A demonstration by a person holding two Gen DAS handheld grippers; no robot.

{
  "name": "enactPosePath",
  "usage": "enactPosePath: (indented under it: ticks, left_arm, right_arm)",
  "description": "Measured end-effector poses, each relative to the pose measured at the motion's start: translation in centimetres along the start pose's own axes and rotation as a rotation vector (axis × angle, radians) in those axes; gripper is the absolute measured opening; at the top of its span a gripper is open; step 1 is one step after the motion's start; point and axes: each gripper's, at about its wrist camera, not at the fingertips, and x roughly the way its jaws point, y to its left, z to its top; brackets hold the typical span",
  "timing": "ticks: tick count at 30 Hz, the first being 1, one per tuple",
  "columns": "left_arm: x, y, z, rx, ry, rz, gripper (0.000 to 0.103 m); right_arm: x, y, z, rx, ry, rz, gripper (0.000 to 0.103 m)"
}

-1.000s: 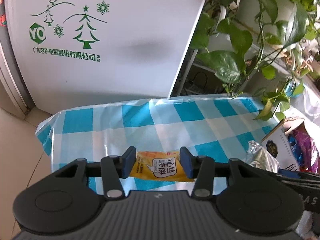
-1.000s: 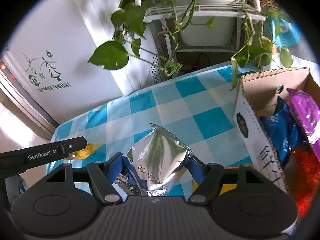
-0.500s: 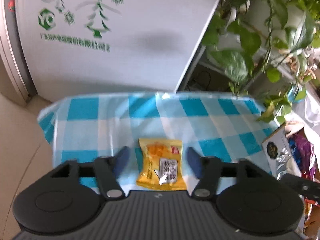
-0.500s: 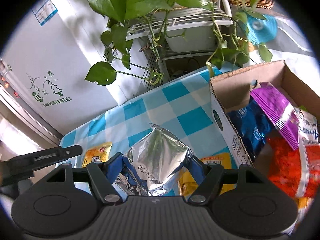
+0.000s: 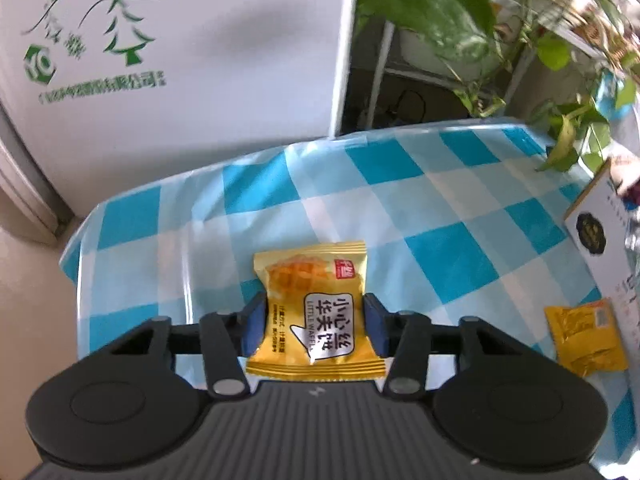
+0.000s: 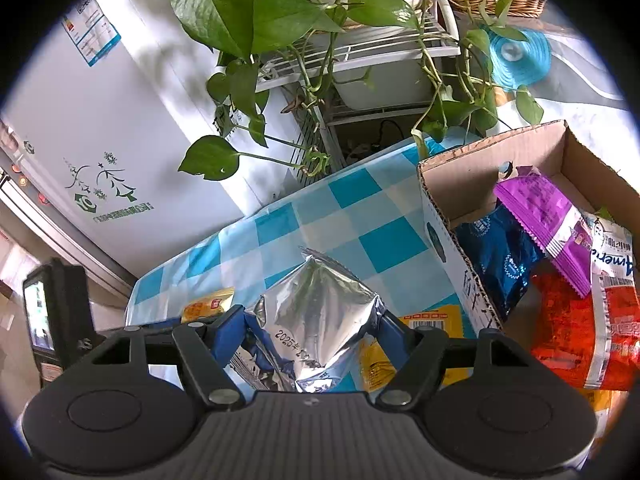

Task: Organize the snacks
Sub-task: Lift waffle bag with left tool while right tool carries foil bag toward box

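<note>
A yellow waffle packet (image 5: 312, 280) lies lengthwise on the blue-checked tablecloth (image 5: 440, 200). My left gripper (image 5: 315, 326) is over it, its jaws closing, with the blue pads pressed on the packet's two long sides. My right gripper (image 6: 310, 324) is shut on a crumpled silver foil bag (image 6: 320, 300), held above the table just left of the open cardboard box (image 6: 480, 152). The box holds blue (image 6: 496, 252), purple (image 6: 540, 208) and red (image 6: 580, 320) snack bags. The waffle packet (image 6: 208, 304) also peeks out at the left of the right wrist view.
A second yellow packet (image 5: 584, 336) lies on the cloth beside the box wall (image 5: 600, 248). A white appliance (image 5: 180, 60) with green printing stands behind the table. A trailing leafy plant (image 6: 260, 20) on a white rack hangs over the far edge.
The left gripper let its crosswise-held packet down onto the cloth, opened wide, sank lower and closed again on the packet's sides. The right gripper carried the silver bag toward the box.
</note>
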Motion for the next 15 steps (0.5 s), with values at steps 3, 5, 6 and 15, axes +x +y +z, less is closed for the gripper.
enactPosePath:
  ticks: [3, 5, 6, 15]
  left_arm:
    - [-0.6, 0.5, -0.1, -0.042, -0.016, -0.011, 0.046]
    - [-1.4, 0.6, 0.0, -0.057, -0.042, -0.003, 0.046]
    - [-1.8, 0.7, 0.0, -0.061, -0.056, -0.003, 0.046]
    - [-6.5, 0.5, -1.4, -0.125, -0.173, -0.063, 0.046]
  right_arm:
    - [-0.1, -0.1, 0.0, -0.004, -0.003, -0.002, 0.076]
    - [-0.3, -0.1, 0.0, -0.003, -0.007, -0.003, 0.076]
    - [-0.4, 0.0, 0.0, -0.002, -0.010, -0.003, 0.076]
    - [-0.6, 0.0, -0.1, -0.006, -0.004, 0.026, 0.076]
